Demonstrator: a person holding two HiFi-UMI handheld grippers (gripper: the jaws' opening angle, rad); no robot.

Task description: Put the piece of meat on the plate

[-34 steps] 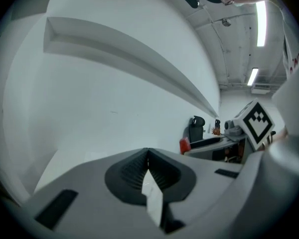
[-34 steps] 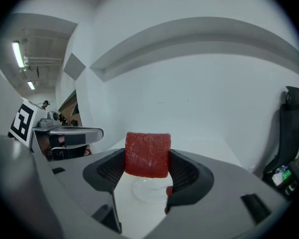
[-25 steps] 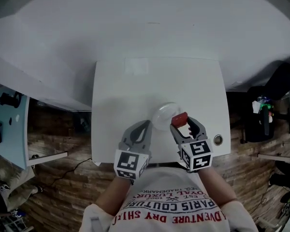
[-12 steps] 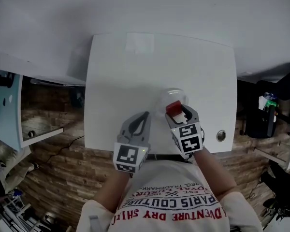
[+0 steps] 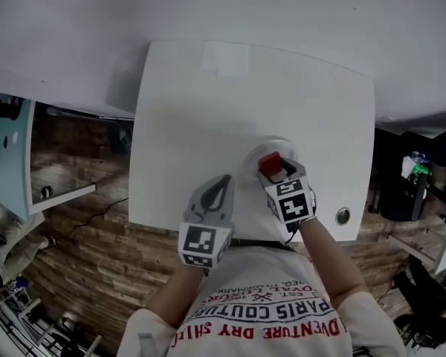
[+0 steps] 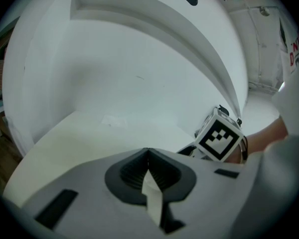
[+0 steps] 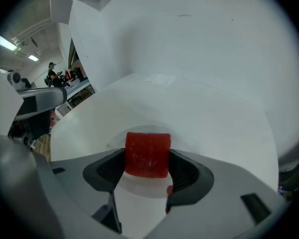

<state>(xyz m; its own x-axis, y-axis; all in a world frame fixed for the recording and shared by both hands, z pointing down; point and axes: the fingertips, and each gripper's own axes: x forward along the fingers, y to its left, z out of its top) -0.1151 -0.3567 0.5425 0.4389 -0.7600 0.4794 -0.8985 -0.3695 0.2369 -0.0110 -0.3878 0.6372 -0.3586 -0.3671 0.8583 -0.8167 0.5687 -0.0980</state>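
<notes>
Right gripper point(image 7: 147, 161) clamped on the meat point(image 7: 147, 147), red block pinched between both jaws. Held over the plate point(image 5: 272, 143); touching it or not, cannot tell. Plate near the front edge of the table point(image 5: 201, 103), toward the right corner. Left gripper point(image 6: 148, 169) with jaws pressed together on nothing, over the front edge, beside the right one.

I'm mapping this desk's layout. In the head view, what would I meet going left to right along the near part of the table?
left gripper → right gripper, shut on the piece of meat → round metal ring set in the tabletop
</notes>
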